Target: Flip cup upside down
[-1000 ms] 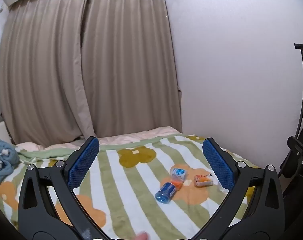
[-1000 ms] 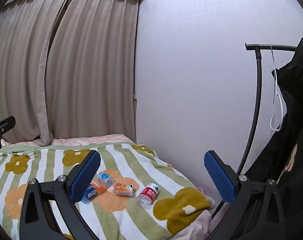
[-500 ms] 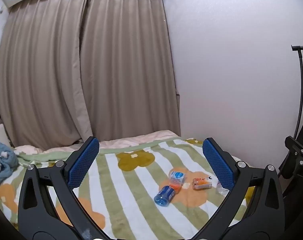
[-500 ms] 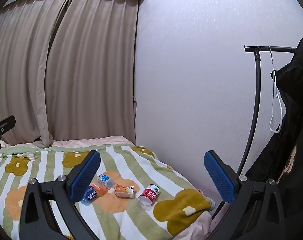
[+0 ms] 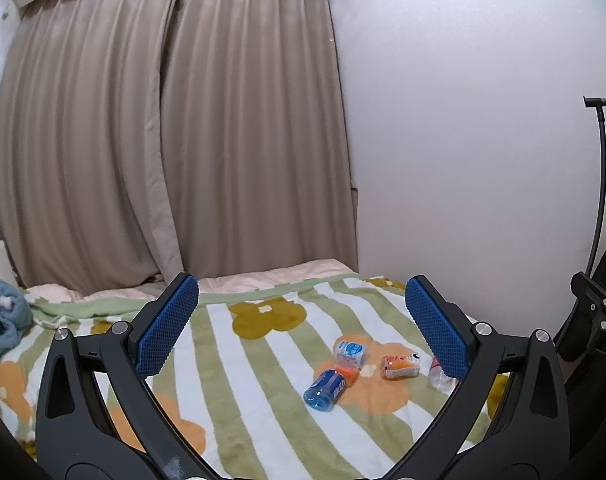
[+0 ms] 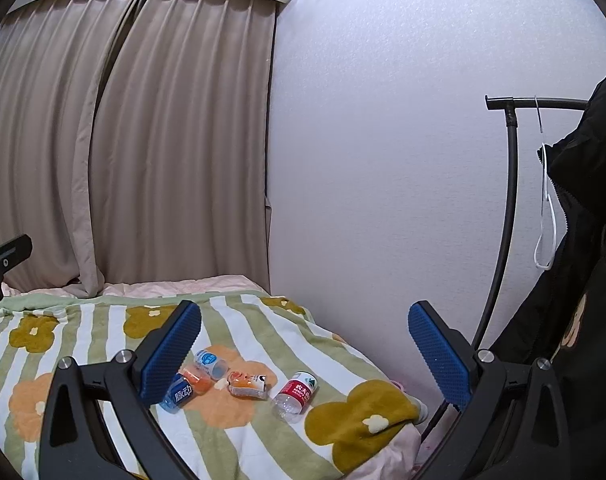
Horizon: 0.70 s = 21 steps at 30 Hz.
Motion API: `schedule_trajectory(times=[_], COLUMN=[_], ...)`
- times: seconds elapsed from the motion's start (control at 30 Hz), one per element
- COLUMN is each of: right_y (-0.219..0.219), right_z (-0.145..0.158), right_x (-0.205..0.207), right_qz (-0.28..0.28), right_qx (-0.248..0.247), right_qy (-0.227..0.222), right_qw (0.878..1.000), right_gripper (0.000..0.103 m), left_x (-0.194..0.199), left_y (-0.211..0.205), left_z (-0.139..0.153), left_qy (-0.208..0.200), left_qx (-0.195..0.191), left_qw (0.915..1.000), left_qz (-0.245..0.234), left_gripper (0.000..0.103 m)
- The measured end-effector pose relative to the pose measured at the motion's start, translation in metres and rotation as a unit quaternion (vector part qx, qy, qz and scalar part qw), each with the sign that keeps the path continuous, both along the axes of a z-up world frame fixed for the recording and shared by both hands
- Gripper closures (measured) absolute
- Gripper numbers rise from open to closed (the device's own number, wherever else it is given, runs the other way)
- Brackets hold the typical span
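Observation:
Several small bottle-like cups lie on their sides on the striped blanket [image 5: 263, 360]: a blue one [image 5: 324, 390], a pale blue-labelled one [image 5: 350, 352], an orange one [image 5: 399, 366] and a clear red-labelled one [image 6: 295, 394]. They also show in the right wrist view, the blue one [image 6: 177, 396] partly behind my left finger. My left gripper [image 5: 303, 328] is open and empty, held well above and short of them. My right gripper [image 6: 303, 352] is open and empty too, also above the bed.
Beige curtains [image 5: 163, 140] hang behind the bed; a white wall [image 6: 383, 160] runs along its right side. A black clothes rack [image 6: 507, 200] with a dark jacket [image 6: 583, 280] stands at the right. A blue towel [image 5: 1, 316] lies far left.
Both views have tilted up and drifted slightly; the bottles sit a little lower and further left in the left wrist view. Both grippers stay open and nothing on the bed has moved.

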State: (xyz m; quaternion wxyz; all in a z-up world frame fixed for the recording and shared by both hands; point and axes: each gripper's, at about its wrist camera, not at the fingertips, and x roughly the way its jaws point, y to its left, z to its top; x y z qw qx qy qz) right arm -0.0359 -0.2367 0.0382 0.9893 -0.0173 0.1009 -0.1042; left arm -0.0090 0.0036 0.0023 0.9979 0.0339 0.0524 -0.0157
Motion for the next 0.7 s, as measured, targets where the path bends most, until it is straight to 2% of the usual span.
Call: schedule_trajectory(times=[0.7], right_y=[-0.0017], right_z=[0.0010], right_x=[-0.0011], right_qz=[-0.005], right_qx=[-0.001], right_qy=[-0.004], right_qw=[1.000], right_gripper=[0.000], left_x=[0.0004], left_y=[0.0030], left_z=[-0.0038], left_qy=[-0.003], left_qx=[0.004], left_qw=[1.0000], left_qz=[0.005], left_gripper=[0.000])
